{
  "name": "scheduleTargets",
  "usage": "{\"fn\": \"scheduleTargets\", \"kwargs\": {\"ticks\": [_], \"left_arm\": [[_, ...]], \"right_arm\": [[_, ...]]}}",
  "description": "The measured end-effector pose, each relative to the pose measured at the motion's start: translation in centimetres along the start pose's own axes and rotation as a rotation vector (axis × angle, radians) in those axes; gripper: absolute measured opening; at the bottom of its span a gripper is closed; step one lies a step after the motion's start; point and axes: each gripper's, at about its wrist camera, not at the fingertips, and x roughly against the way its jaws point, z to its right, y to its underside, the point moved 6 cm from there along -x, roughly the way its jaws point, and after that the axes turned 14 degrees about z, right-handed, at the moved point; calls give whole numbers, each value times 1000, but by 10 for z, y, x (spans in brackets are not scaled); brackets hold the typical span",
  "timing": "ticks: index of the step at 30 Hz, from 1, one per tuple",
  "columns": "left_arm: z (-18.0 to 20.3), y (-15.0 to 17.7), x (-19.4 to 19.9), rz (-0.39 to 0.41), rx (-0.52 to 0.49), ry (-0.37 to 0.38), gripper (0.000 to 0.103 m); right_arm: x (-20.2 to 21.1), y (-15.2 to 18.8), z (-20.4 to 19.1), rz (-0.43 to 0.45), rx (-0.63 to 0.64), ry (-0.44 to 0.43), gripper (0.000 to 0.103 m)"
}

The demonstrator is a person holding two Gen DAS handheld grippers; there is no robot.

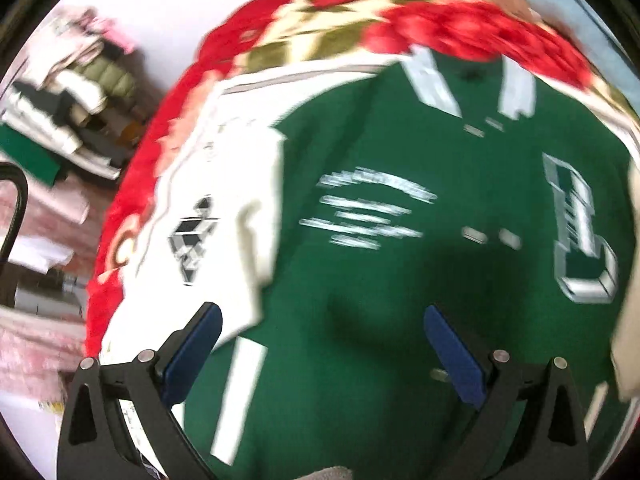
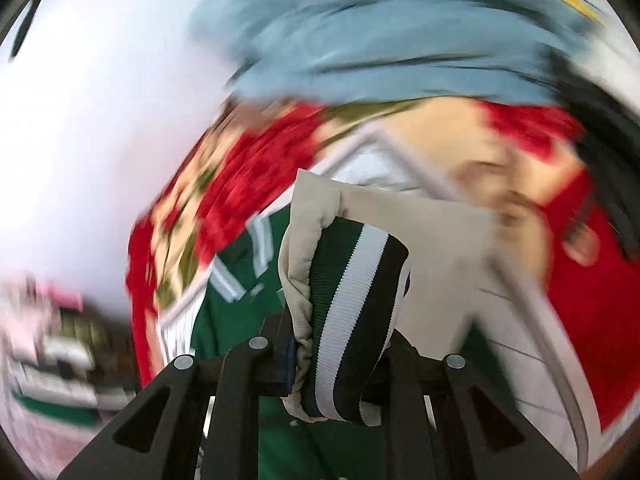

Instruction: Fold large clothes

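Jacket cuff (image 2: pixel 352 320) sits clamped in the right hand-held gripper (image 2: pixel 340 356); left hand-held gripper (image 1: pixel 320 344) gapes above the jacket (image 1: pixel 400 240).

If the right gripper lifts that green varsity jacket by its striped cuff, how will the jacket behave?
Probably floppy: the cream sleeve already bunches and folds where the right gripper pinches the striped cuff. The green jacket looks thick, so likely heavy enough to drag and sag. The ribbed cuff seems grippy, unlikely to slip.

Green jacket (image 1: pixel 400 280) (cream sleeves); red floral blanket (image 1: pixel 460 28).
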Motion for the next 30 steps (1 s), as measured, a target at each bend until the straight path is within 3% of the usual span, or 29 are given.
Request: {"fn": "scheduleTargets", "kwargs": {"ticks": [5,8,12,15,17,18,20,22,24,26,28,30], "left_arm": [[-79,0,-37,-6,115,-108,103],[-109,10,-56,-34,163,-153,103],[-142,24,-76,-69,234,-179,103],[-155,34,-88,-88,244,-184,103],[-158,39,-92,-98,244,-181,103],[-159,41,-93,-105,243,-181,103],[-164,45,-91,-110,249,-180,103],[-172,50,-85,-111,255,-181,103],[-180,58,-78,-121,258,-178,103],[-186,66,-74,-138,260,-172,103],[-197,80,-70,-165,272,-175,103],[-208,97,-69,-203,296,-187,103]], "right_arm": [[-105,77,-129,-212,210,-112,18],[-164,156,-189,-353,371,-129,18],[-217,236,-220,-470,502,-117,18],[-248,278,-222,-532,588,-83,19],[-262,302,-216,-596,602,-65,27],[-265,305,-217,-599,598,-74,30],[-258,308,-231,-574,618,-148,56],[-239,303,-245,-581,564,-260,73],[-219,294,-248,-608,492,-339,74],[-199,274,-237,-591,451,-318,74],[-184,252,-209,-545,379,-244,74],[-176,251,-198,-504,395,-214,74]]}}
